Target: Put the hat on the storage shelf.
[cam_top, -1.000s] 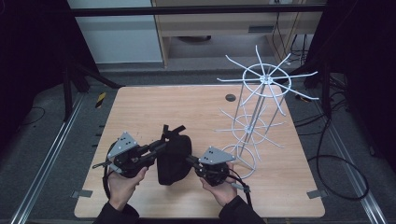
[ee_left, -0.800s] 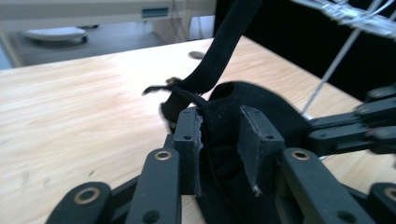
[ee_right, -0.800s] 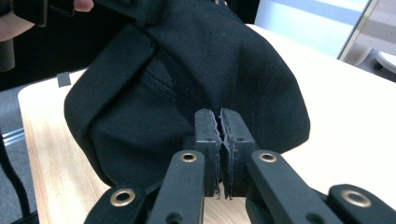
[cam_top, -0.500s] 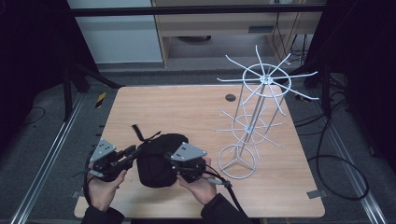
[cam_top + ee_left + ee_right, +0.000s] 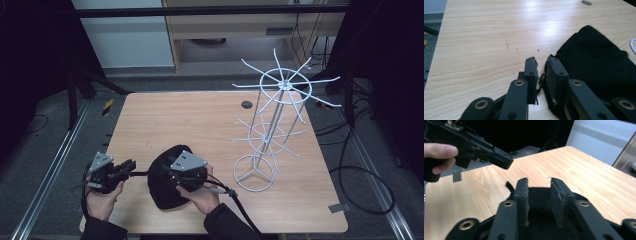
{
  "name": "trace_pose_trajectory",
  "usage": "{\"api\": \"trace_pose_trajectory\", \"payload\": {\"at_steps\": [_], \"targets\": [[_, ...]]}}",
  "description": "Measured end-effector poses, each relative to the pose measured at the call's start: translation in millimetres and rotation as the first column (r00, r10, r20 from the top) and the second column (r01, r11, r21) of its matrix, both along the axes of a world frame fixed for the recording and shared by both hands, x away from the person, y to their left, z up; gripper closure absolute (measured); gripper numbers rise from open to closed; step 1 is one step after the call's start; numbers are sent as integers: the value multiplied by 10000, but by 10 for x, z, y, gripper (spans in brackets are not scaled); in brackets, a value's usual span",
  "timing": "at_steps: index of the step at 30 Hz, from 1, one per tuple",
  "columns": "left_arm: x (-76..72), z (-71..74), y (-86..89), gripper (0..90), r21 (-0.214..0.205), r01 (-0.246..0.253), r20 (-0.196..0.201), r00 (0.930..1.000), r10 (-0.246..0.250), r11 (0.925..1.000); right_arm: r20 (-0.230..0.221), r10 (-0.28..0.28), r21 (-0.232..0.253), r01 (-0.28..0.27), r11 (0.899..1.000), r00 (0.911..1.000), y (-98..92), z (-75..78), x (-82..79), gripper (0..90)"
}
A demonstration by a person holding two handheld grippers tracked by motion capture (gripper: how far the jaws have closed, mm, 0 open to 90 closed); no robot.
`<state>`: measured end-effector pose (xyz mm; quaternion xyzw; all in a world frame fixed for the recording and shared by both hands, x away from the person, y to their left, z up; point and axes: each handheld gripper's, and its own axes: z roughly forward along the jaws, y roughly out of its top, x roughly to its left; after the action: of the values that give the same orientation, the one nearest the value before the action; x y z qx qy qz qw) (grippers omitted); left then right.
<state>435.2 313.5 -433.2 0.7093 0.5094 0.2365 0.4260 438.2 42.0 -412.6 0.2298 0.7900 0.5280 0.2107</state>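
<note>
High view: the black cap [image 5: 162,182] lies near the bench's [image 5: 200,120] near edge, left of centre. We have the right gripper [image 5: 172,175] over its top and the left gripper [image 5: 131,167] at its left side, near the near-left corner, where a thin strap runs out from the cap. The white wire rack [image 5: 272,125] stands towards the right edge, well apart from the cap. A small dark round disc [image 5: 246,104] is near the far edge.

Left gripper view: jaws close together with a narrow gap — the strap and a small brass buckle [image 5: 543,76] sit between them. Looks pinched on the strap, though we can't confirm contact. Cap fabric is matte, soft, folds easily. Bench is pale wood laminate, smooth, glare spot.

Right gripper view: jaws parted, cap fabric beneath and between them — we can't tell if they grip it. Pads [image 5: 522,195] look rough, felt-like. The left gripper [image 5: 507,161] is ahead, off the fabric.

To do this well, we judge: grip firmly on the strap, not the buckle, and keep the crown from collapsing — limp cloth slides on laminate. Rack prongs are thin and springy, so approach slowly.
</note>
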Motion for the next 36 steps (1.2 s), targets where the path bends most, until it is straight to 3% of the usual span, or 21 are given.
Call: {"api": "trace_pose_trajectory", "payload": {"at_steps": [4,11,16,19,24,29,33,36], "targets": [[-28,0,-26,709,-21,137,-23,9999,-137,9999,-96,-290,96,290,9995,9995,-124,16,-16,612],[-130,165,-175,531,-121,1003,431,9941,-997,9949,-559,-769,105,776,9969,9955,-562,-36,-117,520],[-184,245,-397,448,316,1596,513,9856,-1611,9867,-868,-1195,-100,1191,9928,9890,-942,-164,-240,486],[-186,253,-550,418,674,1941,326,9799,-1966,9787,-1016,-1578,-220,1563,9875,9822,-1174,-255,-321,474],[-139,216,-726,387,1054,2226,-49,9747,-2233,9692,-1249,-2270,-263,2254,9739,9659,-1590,-380,-462,450],[-57,163,-849,383,1235,2278,-440,9736,-2240,9658,-1336,-2867,-419,2836,9580,9487,-1935,-466,-589,445],[10,91,-932,421,1718,2234,-887,9735,-2108,9595,-1415,-3595,-478,3563,9331,9224,-2222,-516,-632,443],[61,29,-962,475,1861,2081,-1165,9751,-1888,9602,-1393,-4072,-465,4047,9132,9027,-2378,-524,-634,439]]}}
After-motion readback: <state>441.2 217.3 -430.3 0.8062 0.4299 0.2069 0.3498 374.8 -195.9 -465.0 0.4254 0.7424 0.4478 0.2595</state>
